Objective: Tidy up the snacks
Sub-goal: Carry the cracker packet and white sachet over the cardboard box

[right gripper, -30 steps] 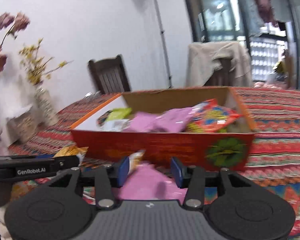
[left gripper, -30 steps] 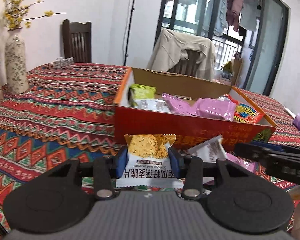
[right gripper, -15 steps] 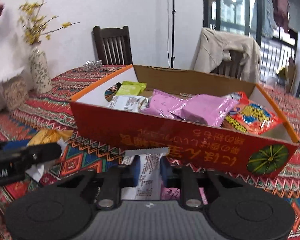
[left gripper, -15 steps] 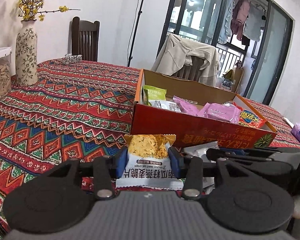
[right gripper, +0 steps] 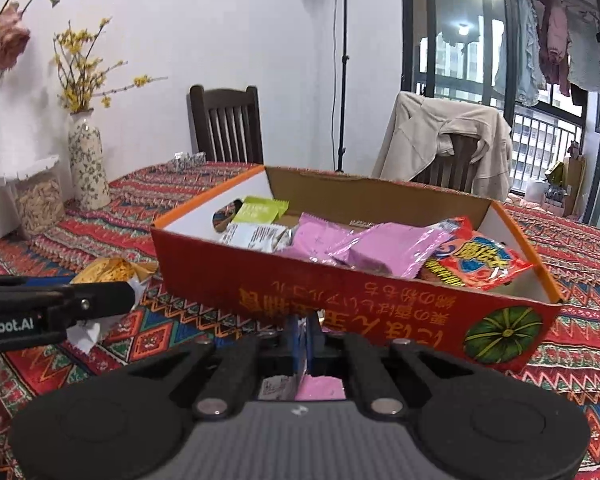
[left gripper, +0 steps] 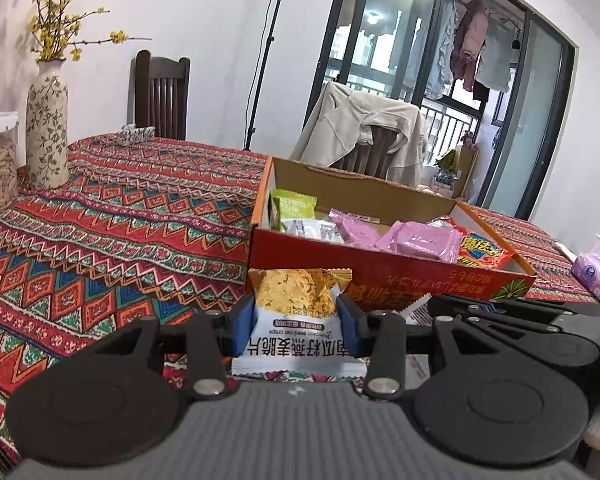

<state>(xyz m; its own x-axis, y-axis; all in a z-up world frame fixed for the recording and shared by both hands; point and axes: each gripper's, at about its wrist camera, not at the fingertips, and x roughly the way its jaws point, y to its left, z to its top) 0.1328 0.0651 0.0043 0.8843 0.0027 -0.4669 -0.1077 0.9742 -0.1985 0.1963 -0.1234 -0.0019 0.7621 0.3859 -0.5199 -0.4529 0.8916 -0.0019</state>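
Holding: we grip the pumpkin seed crisps packet (left gripper: 298, 320) in our left claw (left gripper: 296, 326), clamped on both sides, just short of the box.
Right claw (right gripper: 305, 338): we have it pinched together on a thin white wrapper (right gripper: 278, 386), low by the near wall.
Red box (right gripper: 340, 296): partly filled on the surface (left gripper: 112, 220).
Next: we judge both need lifting over the wall, then release.

Red box (right gripper: 340, 292) with orange rim — pink packets (right gripper: 384, 246) inside; zigzag red-blue-green tablecloth (left gripper: 120, 220).
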